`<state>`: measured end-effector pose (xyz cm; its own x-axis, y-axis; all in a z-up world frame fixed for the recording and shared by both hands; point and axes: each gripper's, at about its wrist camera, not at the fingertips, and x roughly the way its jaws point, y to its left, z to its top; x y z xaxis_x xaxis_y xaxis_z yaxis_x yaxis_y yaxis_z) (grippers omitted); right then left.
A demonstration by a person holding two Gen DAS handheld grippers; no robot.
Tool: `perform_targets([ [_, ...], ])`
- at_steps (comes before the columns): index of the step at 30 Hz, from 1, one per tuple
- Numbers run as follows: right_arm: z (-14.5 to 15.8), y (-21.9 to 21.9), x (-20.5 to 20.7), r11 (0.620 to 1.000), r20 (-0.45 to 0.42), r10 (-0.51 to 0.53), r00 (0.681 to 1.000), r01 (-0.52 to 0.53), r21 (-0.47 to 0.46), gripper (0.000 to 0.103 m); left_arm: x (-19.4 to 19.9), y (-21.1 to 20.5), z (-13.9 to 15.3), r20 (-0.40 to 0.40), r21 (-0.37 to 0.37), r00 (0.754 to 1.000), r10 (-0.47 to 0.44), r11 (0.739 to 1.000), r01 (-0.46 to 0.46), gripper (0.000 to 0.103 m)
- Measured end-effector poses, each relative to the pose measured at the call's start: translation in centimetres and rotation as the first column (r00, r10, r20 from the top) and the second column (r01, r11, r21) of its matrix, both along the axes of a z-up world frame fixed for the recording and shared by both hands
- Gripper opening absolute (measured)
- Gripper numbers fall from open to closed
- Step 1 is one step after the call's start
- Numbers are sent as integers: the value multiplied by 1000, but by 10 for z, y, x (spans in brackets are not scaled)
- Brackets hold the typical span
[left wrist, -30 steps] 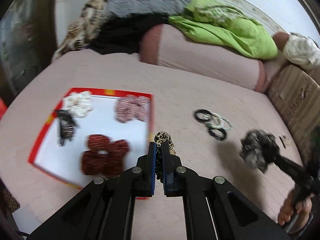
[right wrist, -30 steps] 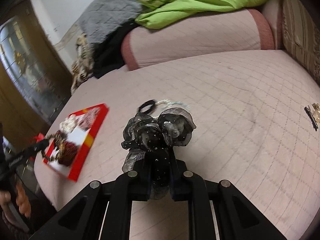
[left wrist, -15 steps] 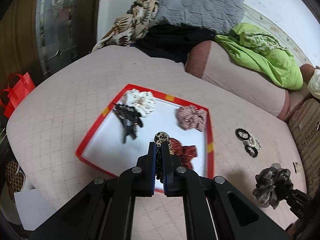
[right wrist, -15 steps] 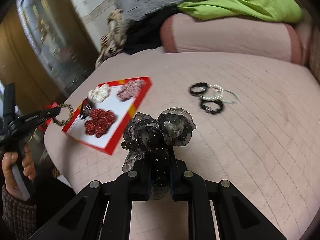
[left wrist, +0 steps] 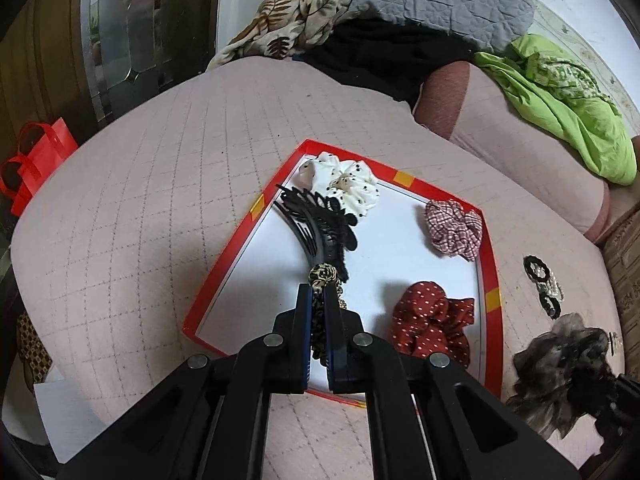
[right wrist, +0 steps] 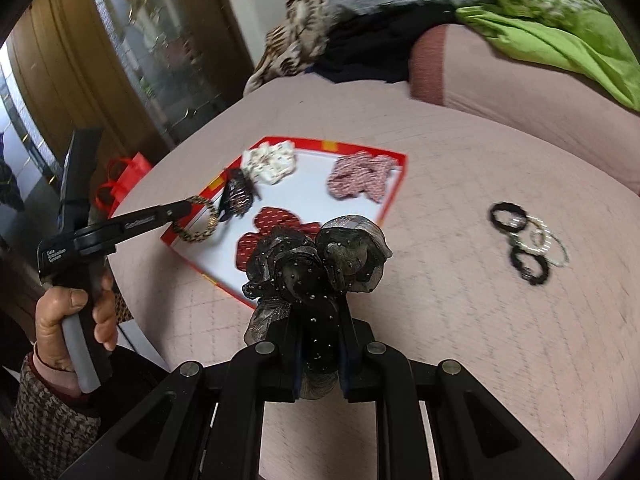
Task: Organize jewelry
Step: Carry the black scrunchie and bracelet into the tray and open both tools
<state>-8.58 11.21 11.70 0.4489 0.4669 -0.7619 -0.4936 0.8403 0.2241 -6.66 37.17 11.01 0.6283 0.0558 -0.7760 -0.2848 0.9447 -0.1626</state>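
left gripper clamped tight on a leopard-print hair tie right over the red-rimmed tray, right gripper pinching a sheer black scrunchie above the pink bedspread, just beside the tray's near edge

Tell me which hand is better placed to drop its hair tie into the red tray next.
Left. The left gripper already holds the leopard hair tie over the red tray. The right gripper, holding the black scrunchie, sits further back, near the tray's edge.
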Motion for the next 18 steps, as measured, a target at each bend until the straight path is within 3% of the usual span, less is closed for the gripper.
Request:
perform_targets([
  [6, -8, 36, 15, 999, -12, 29, 1000, -30, -23, 15, 5, 8, -15, -23, -21, 1000, 15, 1000, -15, 5],
  [18, -47, 61, 39, 995, -79, 22, 997, -29, -96, 15, 18, -3, -26, -60, 75, 997, 40, 997, -35, 5],
])
